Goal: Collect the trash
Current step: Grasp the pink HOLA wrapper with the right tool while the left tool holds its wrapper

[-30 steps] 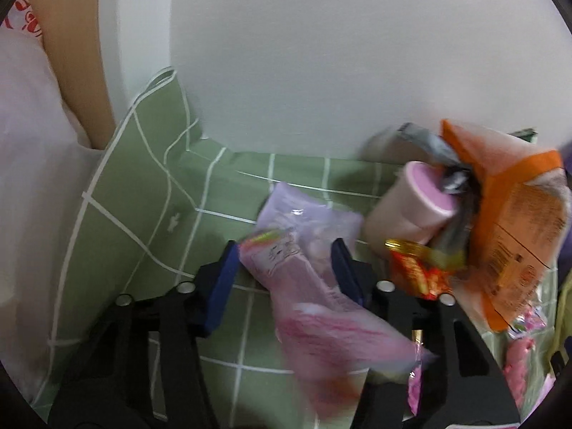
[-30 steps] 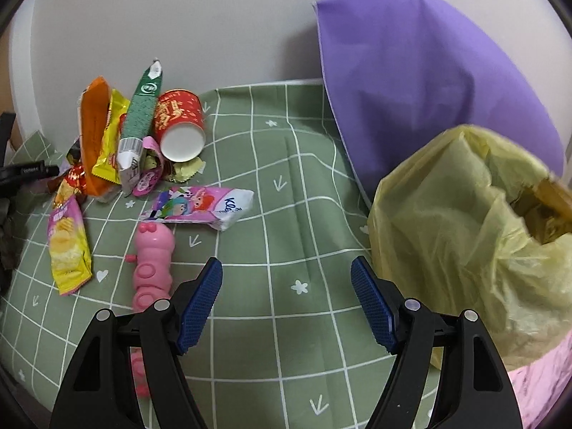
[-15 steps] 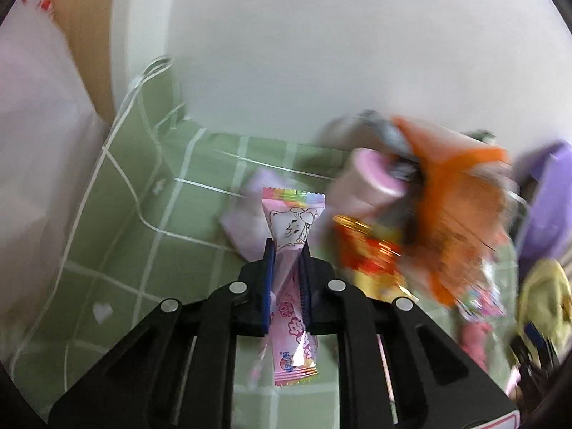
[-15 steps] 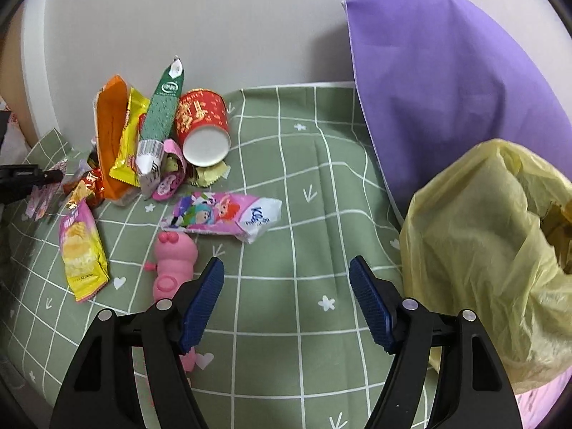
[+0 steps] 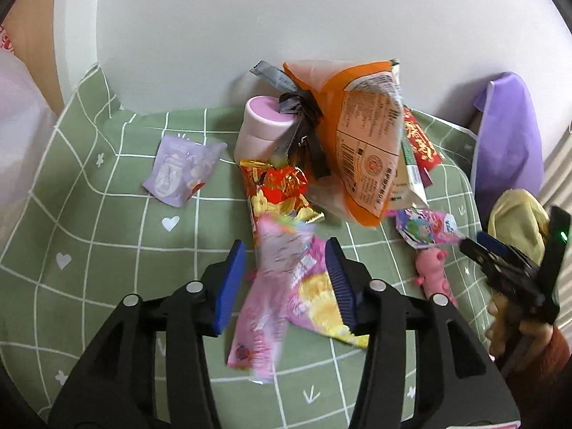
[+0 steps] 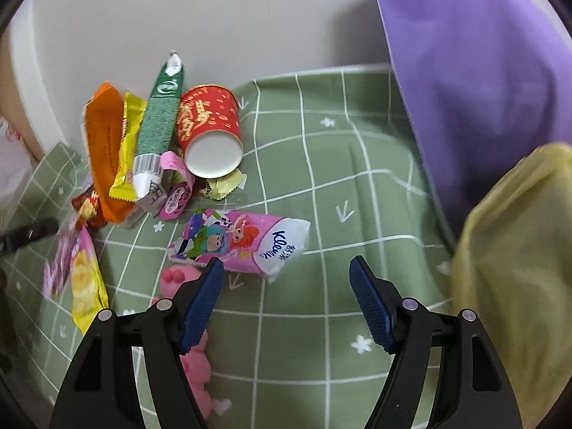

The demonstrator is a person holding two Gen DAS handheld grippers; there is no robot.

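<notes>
My left gripper [image 5: 284,282] is open; a blurred pink candy wrapper [image 5: 266,296] lies loose between its jaws, over a pink-and-yellow chip packet [image 5: 321,307]. Beyond it sits a trash pile: an orange bag [image 5: 364,136], a pink tub [image 5: 261,128], a red-gold wrapper [image 5: 279,186] and a lilac sachet [image 5: 182,169]. My right gripper [image 6: 286,282] is open and empty above the green cloth [image 6: 357,186], just short of a pink Kleenex pack [image 6: 243,246]. A yellow trash bag [image 6: 514,257] stands at the right.
A red paper cup [image 6: 209,132] lies on its side by a green carton [image 6: 161,121]. A pink toy [image 6: 193,350] lies under my right gripper's left finger. A purple bag [image 6: 482,71] leans on the white wall [image 6: 250,18]. The right gripper shows in the left wrist view [image 5: 514,271].
My left gripper, shut on the pink candy wrapper half a second ago, has opened and the wrapper has dropped by the pile. My right gripper has moved closer to the Kleenex pack.
</notes>
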